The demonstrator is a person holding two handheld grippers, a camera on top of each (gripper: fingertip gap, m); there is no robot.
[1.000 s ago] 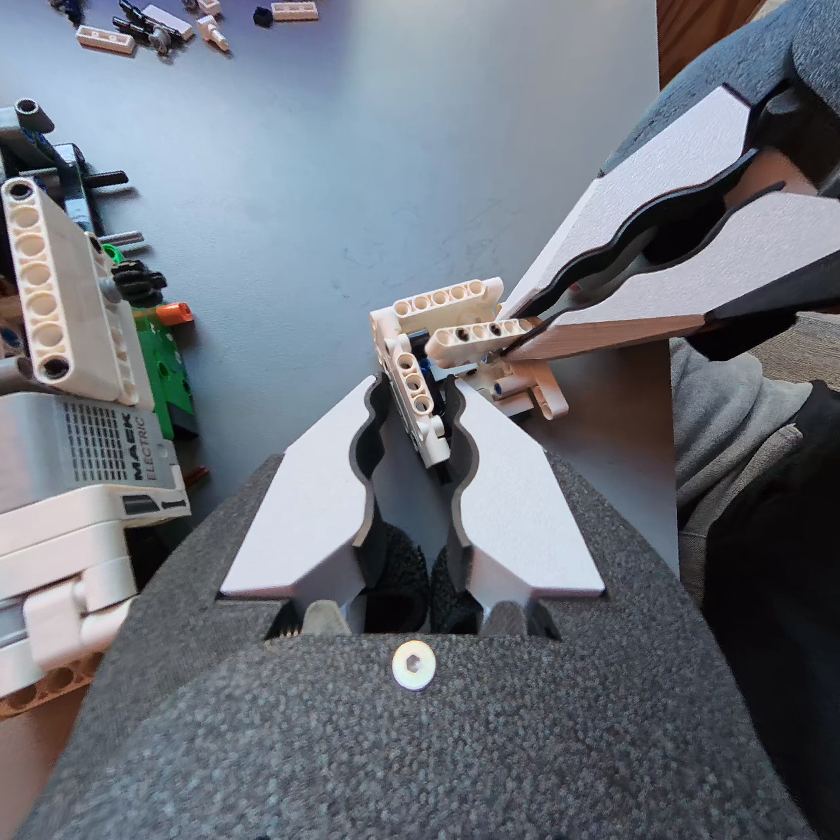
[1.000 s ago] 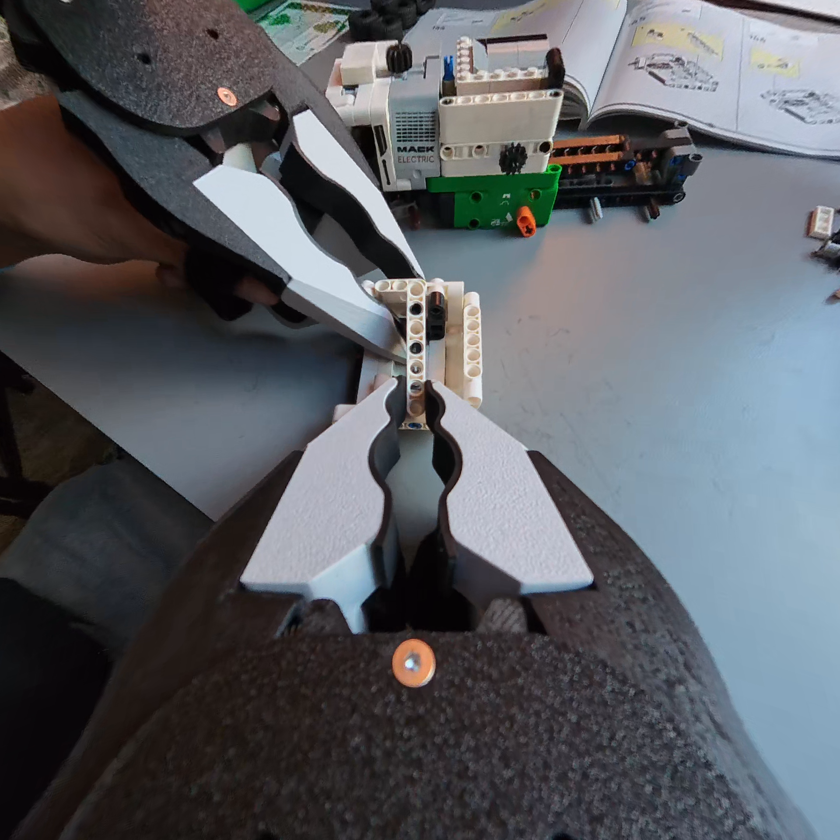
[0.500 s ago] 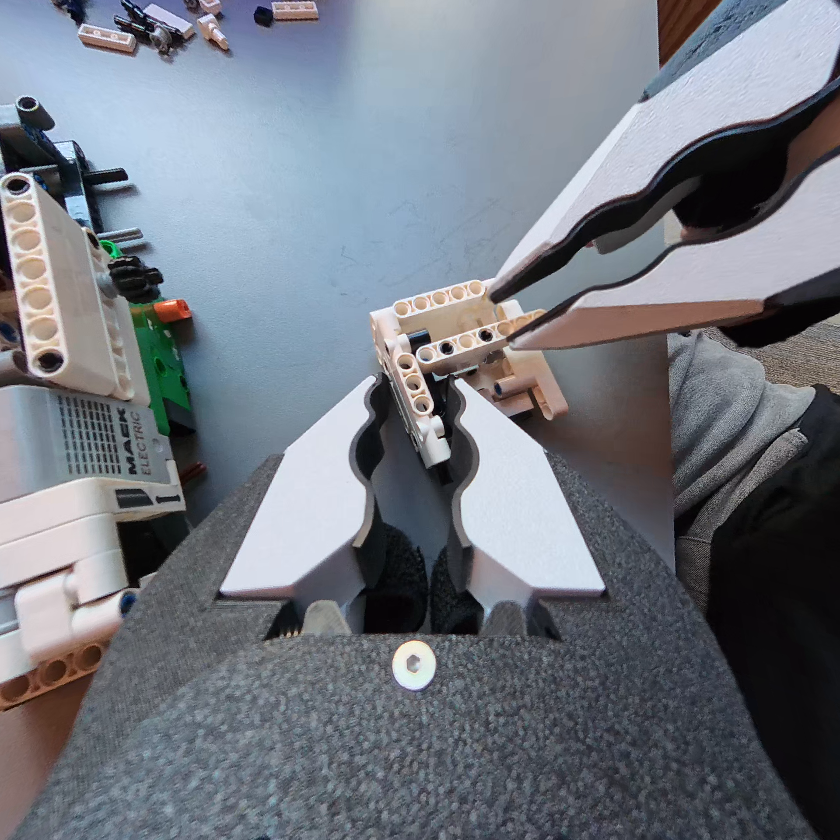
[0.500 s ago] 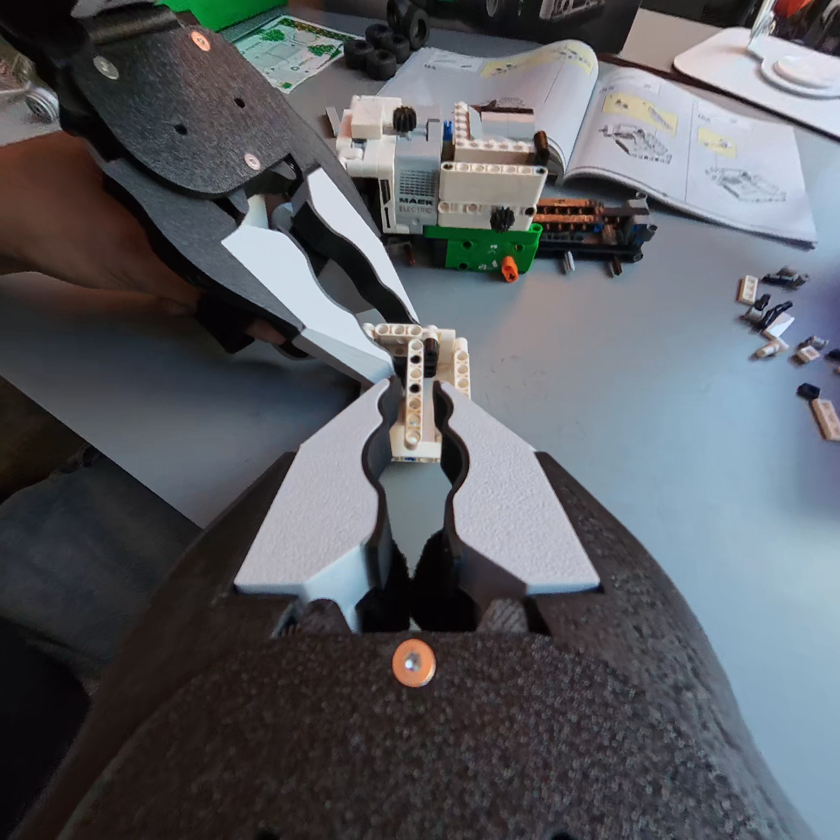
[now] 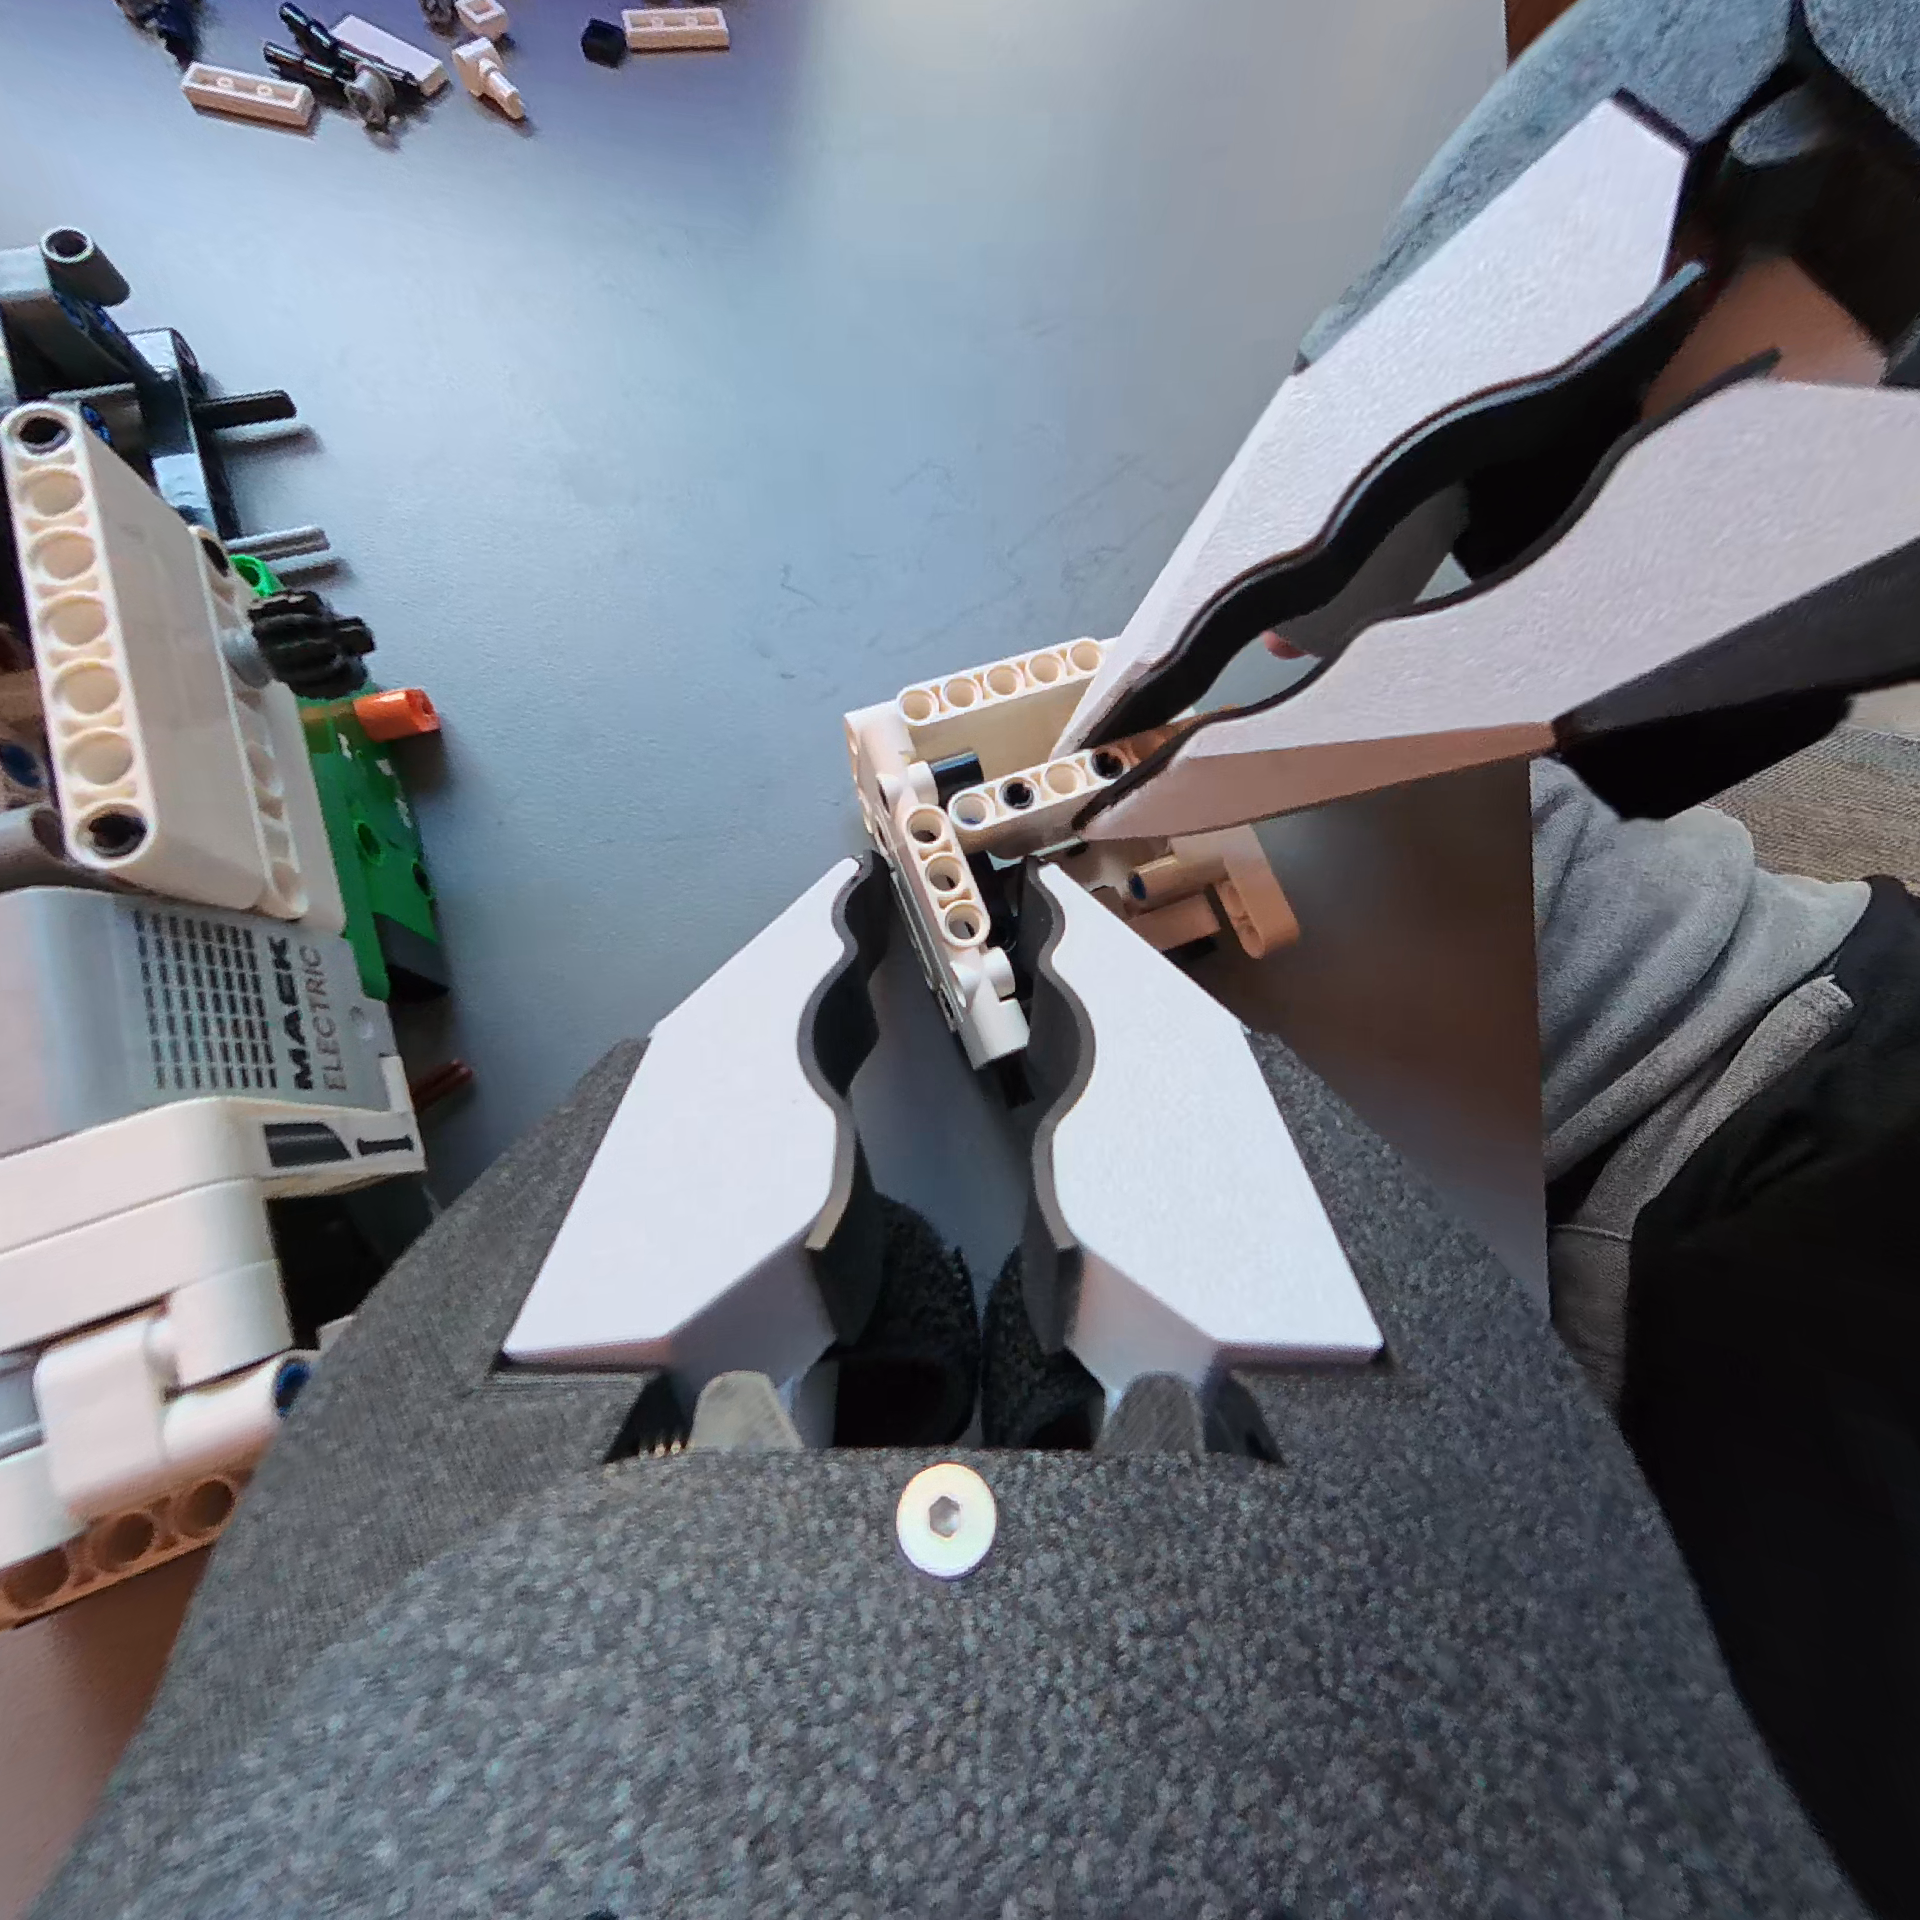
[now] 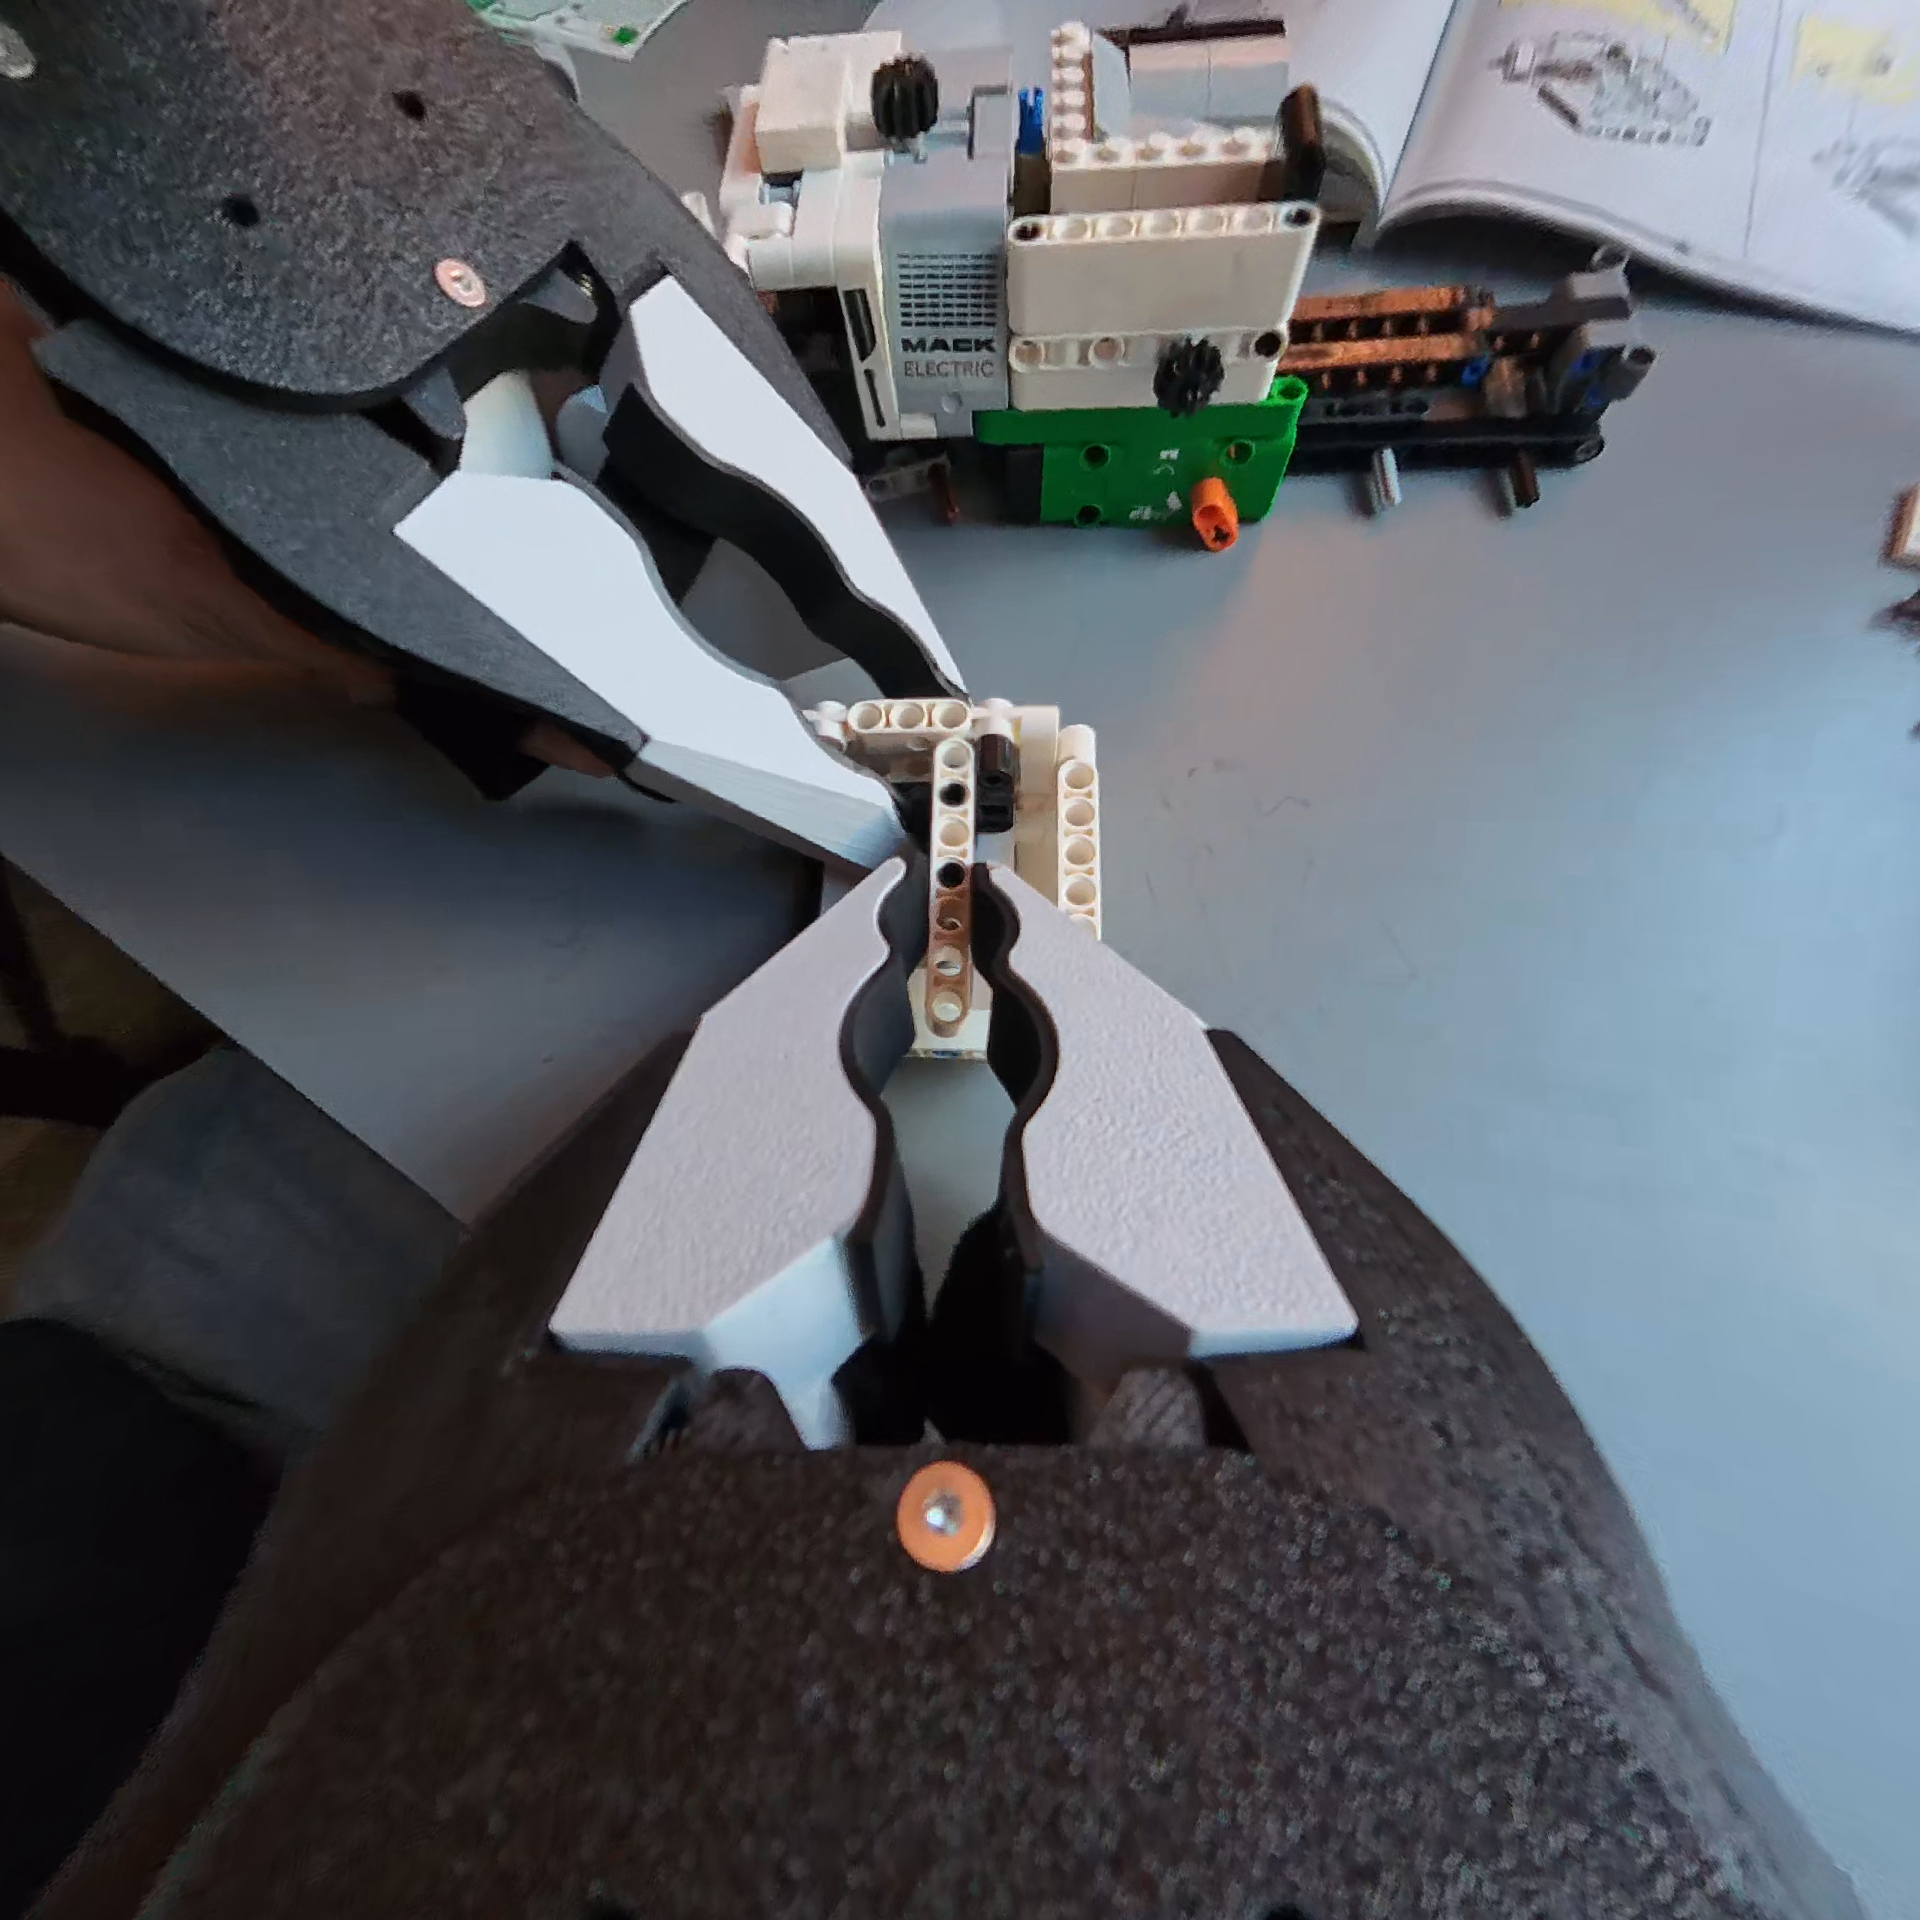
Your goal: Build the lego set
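Grey table (image 5: 644, 436) carries a half-built truck (image 6: 1039, 301) at the far side. Near its edge, the left tool (image 5: 951, 935) grips a small white assembly (image 5: 966, 727), while the right tool (image 6: 951, 914) is closed on a white holed beam (image 6: 951, 831). Fitting the beam seems in hand; next, press it squarely home.

- Your left gripper (image 5: 951, 894): pale grey fingers (image 5: 707, 1164) with wavy black inner pads, dark speckled body, a silver screw (image 5: 945, 1520) behind the fingers.
- Your right gripper (image 6: 948, 883): the same, with a copper screw (image 6: 944, 1515).
- Your sleeve (image 5: 1662, 966) is grey.
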